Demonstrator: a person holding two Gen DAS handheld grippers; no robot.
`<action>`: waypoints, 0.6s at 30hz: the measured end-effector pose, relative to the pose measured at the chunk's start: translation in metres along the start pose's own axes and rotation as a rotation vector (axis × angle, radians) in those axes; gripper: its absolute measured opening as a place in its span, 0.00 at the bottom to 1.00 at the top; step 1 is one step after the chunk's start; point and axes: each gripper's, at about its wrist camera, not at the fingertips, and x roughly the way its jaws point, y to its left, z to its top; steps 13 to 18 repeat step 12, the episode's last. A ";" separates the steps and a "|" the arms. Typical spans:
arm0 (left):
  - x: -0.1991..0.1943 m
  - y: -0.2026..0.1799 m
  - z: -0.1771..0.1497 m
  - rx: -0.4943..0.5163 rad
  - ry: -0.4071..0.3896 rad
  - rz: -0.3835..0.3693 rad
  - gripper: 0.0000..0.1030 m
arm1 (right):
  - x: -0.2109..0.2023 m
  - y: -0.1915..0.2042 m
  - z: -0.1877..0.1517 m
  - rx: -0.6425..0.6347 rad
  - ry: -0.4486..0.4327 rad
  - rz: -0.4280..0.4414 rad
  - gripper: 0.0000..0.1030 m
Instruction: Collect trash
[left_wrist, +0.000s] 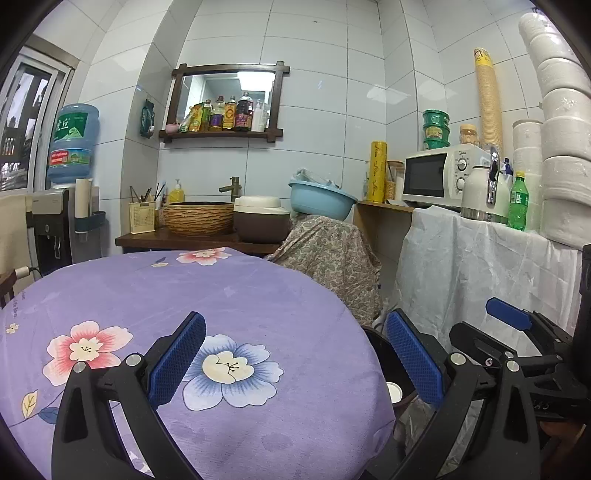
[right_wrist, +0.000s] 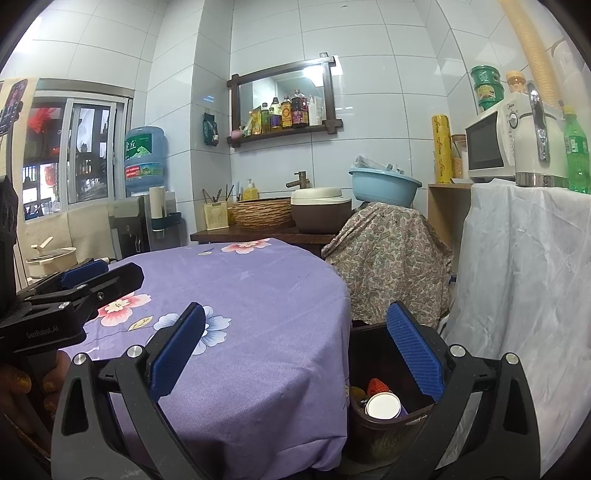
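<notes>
A: Report finger state.
B: I see left gripper (left_wrist: 295, 363) and right gripper (right_wrist: 295, 356) released, empty.
A: Locate trash.
B: In bin (right_wrist: 384, 424), beside the bench (right_wrist: 240, 295), under my right fingers (right_wrist: 415, 354).

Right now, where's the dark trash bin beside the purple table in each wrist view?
Left wrist: dark trash bin lower right of centre, mostly hidden behind the left gripper's right finger; a white cup shows inside.
Right wrist: bin lower right, between the right gripper's fingers.
Shared landmark: light blue plastic basin.
</notes>
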 end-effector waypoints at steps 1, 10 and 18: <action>0.000 0.001 0.000 -0.002 -0.001 0.002 0.95 | 0.000 0.000 0.000 0.001 0.000 0.000 0.94; 0.001 0.000 0.001 0.001 0.003 0.013 0.95 | 0.001 0.000 -0.001 0.003 0.002 0.002 0.94; 0.002 -0.001 0.000 0.001 0.006 0.012 0.95 | 0.001 -0.001 -0.001 0.003 0.005 0.003 0.94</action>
